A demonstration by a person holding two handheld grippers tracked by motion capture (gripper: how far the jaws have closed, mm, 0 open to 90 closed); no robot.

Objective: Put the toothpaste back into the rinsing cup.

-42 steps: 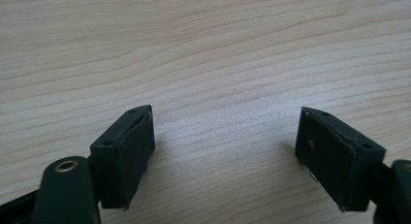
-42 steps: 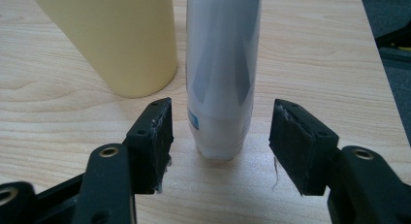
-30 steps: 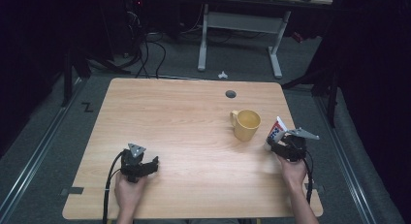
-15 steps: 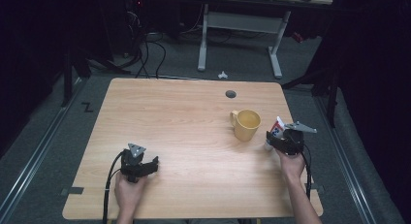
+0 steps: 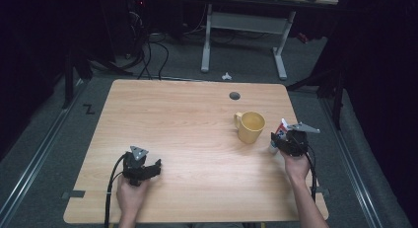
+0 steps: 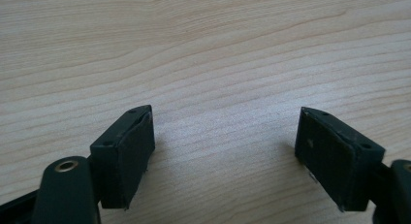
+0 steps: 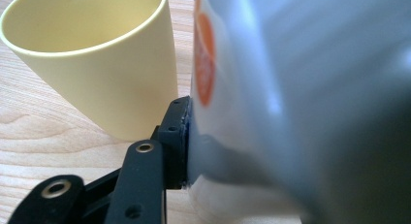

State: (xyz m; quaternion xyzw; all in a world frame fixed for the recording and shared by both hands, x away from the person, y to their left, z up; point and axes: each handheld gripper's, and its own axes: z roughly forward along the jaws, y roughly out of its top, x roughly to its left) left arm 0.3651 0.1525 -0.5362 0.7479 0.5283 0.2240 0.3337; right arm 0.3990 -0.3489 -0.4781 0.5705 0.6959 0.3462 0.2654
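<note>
At the lower left of the high view we see the left tool [image 5: 148, 168] resting low over the bare tabletop [image 5: 187, 124], held by a hand [image 5: 130, 196] entering from the bottom edge. In the left gripper view its jaws stand spread wide, with only wood grain between them. Right of centre in the high view stands a yellow mug [image 5: 250, 126], upright, handle toward the left. Just beside it, at the right edge of the tabletop, we find the right tool [image 5: 274, 140] around a white container [image 5: 277, 135] with red and orange markings. Its jaws have just been closing, and in the right gripper view the visible pad [image 7: 180, 136] presses against the container's wall, with the mug close behind at upper left.
</note>
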